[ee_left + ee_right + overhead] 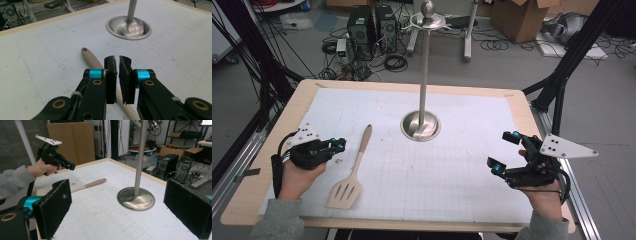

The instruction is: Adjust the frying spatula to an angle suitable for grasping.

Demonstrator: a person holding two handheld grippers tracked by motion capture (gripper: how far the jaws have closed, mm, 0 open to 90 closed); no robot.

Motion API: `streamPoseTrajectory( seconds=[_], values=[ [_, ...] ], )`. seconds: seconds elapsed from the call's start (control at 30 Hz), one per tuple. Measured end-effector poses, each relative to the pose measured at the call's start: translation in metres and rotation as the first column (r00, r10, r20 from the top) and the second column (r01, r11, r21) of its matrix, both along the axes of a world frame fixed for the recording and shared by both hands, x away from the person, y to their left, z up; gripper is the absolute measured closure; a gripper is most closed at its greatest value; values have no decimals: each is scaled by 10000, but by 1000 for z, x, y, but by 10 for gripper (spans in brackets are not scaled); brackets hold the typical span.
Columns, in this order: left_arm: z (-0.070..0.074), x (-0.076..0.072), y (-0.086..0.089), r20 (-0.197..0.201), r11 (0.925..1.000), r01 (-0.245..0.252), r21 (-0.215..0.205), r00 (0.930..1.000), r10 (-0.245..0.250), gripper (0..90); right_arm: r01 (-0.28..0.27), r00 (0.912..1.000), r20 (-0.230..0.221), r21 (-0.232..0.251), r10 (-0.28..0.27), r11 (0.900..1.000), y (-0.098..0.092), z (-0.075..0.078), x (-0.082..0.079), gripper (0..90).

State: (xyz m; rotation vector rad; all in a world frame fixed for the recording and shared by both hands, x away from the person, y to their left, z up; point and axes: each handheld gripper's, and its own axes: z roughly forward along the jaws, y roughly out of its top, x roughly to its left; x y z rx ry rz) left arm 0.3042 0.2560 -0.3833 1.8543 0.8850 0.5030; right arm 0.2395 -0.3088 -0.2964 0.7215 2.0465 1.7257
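1. Near left: left gripper (337,145) sat just left of the wooden spatula (351,172), jaws nearly together, nothing between them. The high view had it clear of the handle.
2. Left gripper view put the same pads (111,75) just above the spatula (91,58) handle, a narrow gap left, and the handle ran under them. Contact couldn't be told from there.
3. Near right: right gripper (503,151) was well apart from the spatula, jaws wide, empty. Its own view showed both pads (53,205) spread at the frame edges.
4. The spatula lay flat on the white mat (462,170), slotted blade near, handle end far, left of centre.
5. Right gripper view showed the left gripper (70,166) from the side, above the table. The high view didn't give that height.
6. Far centre: steel stand (421,125), round base on the mat, pole upright. Only the high view caught its top knob.
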Motion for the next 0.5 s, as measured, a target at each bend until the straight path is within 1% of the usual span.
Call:
streamPoseTrajectory(
  seconds=[0.13, 0.2, 0.33, 0.4, 0.5],
  values=[
    [-4, 2, -1, 0, 9998, -150, 115, 9999, 150, 853, -24, 10000, -69, -43, 23, 10000, 1, -1, 0, 69],
    [-5, 3, -1, -66, 9997, -218, 140, 9997, 219, 869, -69, 9999, -138, -79, 68, 9999, 2, -1, 0, 69],
    [-9, 7, -1, -246, 9991, -368, 223, 9990, 374, 885, -57, 9999, -97, -122, 56, 9999, 2, -2, 1, 68],
    [-11, 8, -1, -239, 9986, -437, 282, 9987, 443, 886, -70, 9999, -155, -114, 68, 9999, 2, -2, 0, 69],
    [-15, 12, -2, -349, 9986, -496, 200, 9981, 502, 888, -63, 9999, -160, -113, 61, 9999, 2, -3, -1, 68]
  ],
)
